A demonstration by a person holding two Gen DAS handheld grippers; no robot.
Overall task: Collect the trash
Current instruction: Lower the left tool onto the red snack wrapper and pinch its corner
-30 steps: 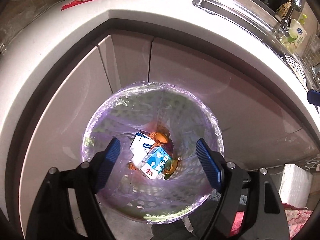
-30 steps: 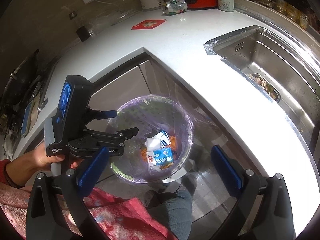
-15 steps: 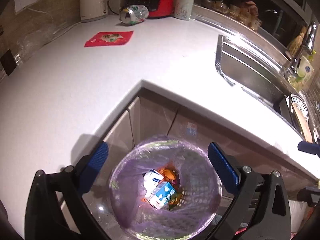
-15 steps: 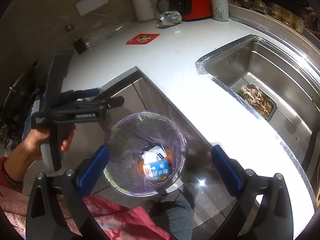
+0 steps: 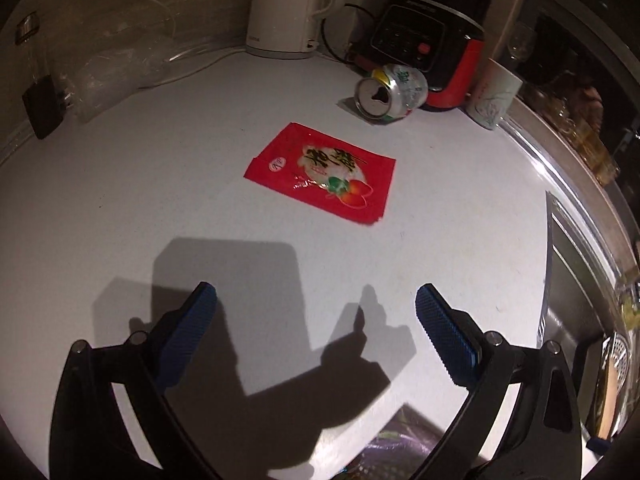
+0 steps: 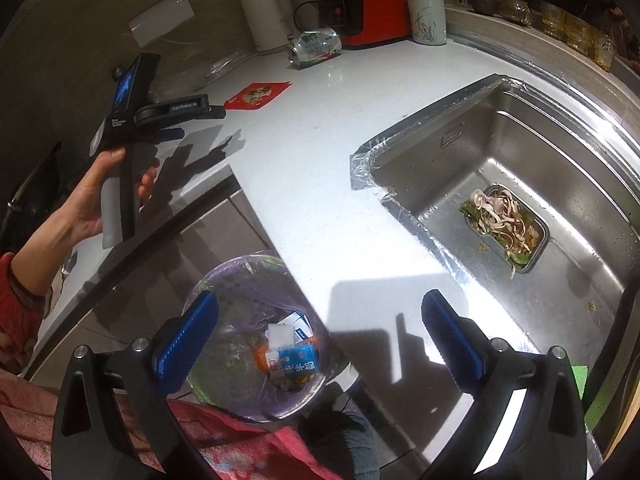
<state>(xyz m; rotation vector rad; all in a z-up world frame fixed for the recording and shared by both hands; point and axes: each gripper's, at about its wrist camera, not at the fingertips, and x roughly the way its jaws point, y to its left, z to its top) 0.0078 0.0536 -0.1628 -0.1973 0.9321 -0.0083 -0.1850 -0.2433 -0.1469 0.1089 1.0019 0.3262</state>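
A flat red snack wrapper [image 5: 322,171] lies on the white counter [image 5: 120,216], and a crushed can [image 5: 390,94] lies on its side behind it. My left gripper [image 5: 316,304] hovers open and empty over the counter, short of the wrapper. The right wrist view shows the same wrapper [image 6: 257,95] and can [image 6: 316,46], with the left gripper [image 6: 200,120] in a person's hand. My right gripper [image 6: 320,314] is open and empty above the counter edge and the purple-lined bin [image 6: 240,280], which holds milk cartons [image 6: 294,360] and scraps.
A white kettle [image 5: 286,8], a red-and-black appliance [image 5: 428,40] and a white cup [image 5: 496,94] stand at the back of the counter. A steel sink [image 6: 520,132] at right holds a tray of food scraps [image 6: 506,226]. A red sleeve [image 6: 20,280] is at lower left.
My left gripper rose from over the bin and swung across the counter toward the red wrapper, its jaws wider. My right gripper drifted a little toward the counter and sink.
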